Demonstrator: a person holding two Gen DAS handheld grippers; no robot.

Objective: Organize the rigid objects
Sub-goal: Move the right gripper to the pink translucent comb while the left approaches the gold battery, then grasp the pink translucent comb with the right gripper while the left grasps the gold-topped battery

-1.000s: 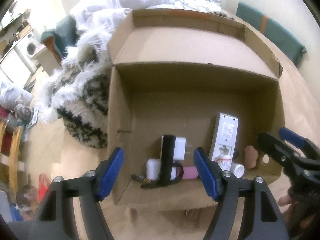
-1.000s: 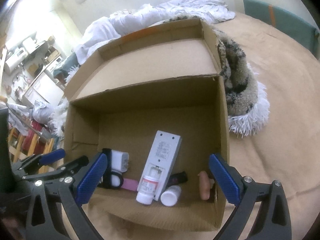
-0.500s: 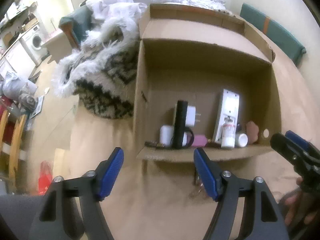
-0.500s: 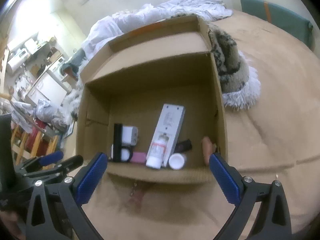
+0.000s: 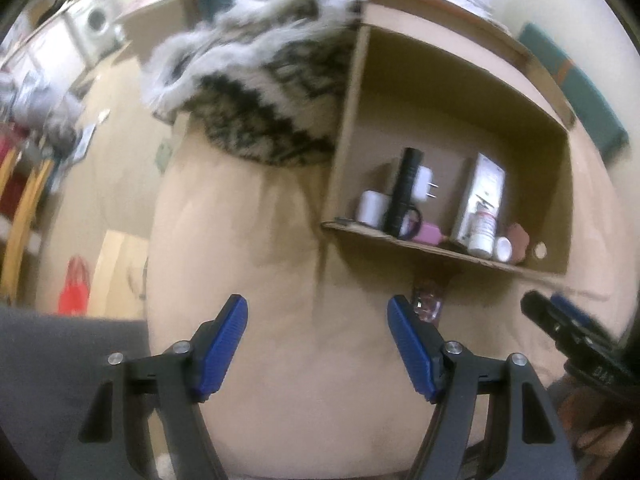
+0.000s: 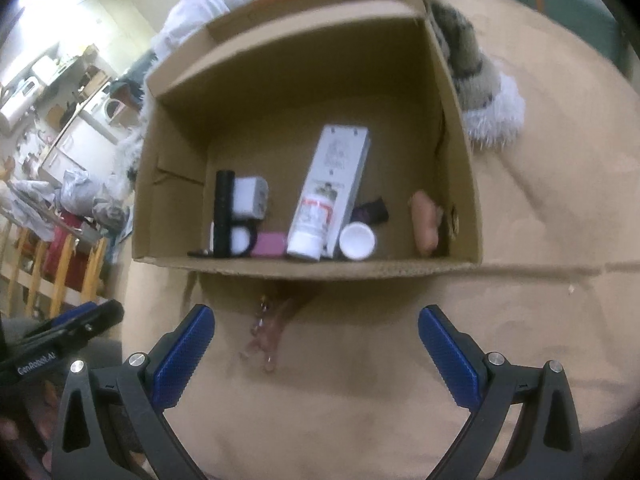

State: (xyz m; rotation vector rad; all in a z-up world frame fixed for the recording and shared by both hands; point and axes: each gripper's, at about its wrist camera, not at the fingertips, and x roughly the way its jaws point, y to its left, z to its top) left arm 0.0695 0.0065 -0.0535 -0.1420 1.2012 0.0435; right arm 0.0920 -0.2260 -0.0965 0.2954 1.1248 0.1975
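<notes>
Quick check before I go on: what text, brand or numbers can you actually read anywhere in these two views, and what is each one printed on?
"GenRobot.AI", partly blurred: white lettering on the left gripper body, right wrist view.
White characters on the right gripper body, left wrist view: too blurred to read.
Print on the white bottle: too small to read.
Print on the long white box: blurred, unreadable.

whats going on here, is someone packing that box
A person holds a gripper in each hand over a tan bedcover. Both the left gripper and right gripper are open and empty. The cardboard box already holds a white bottle, a black stick and other small items. A small clear trinket lies on the cover just outside the box.
</notes>
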